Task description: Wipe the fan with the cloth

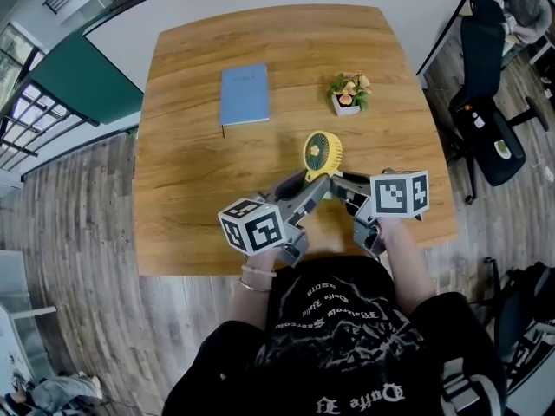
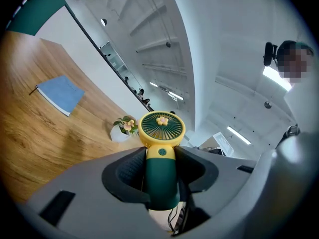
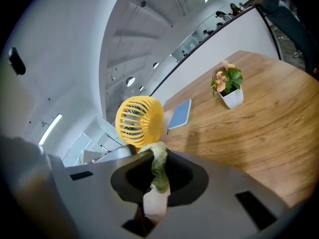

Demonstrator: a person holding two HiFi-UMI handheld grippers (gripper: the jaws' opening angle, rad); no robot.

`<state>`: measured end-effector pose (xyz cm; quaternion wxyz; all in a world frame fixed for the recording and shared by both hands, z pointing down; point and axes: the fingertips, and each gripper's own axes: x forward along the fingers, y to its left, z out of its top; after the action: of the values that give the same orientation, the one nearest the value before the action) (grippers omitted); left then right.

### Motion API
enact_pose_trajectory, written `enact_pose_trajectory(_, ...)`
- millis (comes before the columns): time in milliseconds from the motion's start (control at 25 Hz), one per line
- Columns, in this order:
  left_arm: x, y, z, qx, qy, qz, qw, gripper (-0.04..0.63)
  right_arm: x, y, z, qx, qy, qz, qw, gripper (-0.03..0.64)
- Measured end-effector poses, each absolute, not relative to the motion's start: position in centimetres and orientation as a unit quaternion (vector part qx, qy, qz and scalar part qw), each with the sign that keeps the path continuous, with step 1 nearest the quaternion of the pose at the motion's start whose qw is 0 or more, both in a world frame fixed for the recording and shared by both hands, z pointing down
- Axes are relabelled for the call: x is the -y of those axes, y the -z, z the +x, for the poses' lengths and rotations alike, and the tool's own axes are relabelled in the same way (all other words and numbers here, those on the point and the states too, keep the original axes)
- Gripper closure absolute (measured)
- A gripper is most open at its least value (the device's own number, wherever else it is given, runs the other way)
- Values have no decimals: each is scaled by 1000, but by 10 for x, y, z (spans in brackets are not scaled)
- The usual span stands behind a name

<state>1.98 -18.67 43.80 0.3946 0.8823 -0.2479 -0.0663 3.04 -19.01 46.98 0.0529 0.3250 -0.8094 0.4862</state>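
While the left gripper [image 1: 314,187] clamps its jaws on the dark green handle of the fan [image 1: 323,152], the fan stands upright in the air over the tabletop [image 1: 199,224], near the middle of its near edge. The fan's yellow head rises clear above the pads. The right gripper [image 1: 336,185] is pinched shut on a pale green cloth [image 3: 158,166], whose upper end reaches the lower rim of the yellow head. A blue notebook [image 1: 244,94] lies toward the far left corner, and a potted plant [image 1: 349,92] stands toward the far right corner.
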Motion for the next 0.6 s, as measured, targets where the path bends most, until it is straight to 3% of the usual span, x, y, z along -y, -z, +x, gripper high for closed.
enact_pose_trajectory(600, 181, -440, 26, 259, 17, 895, 363, 397, 183, -448, 58, 812, -444, 379, -15, 563)
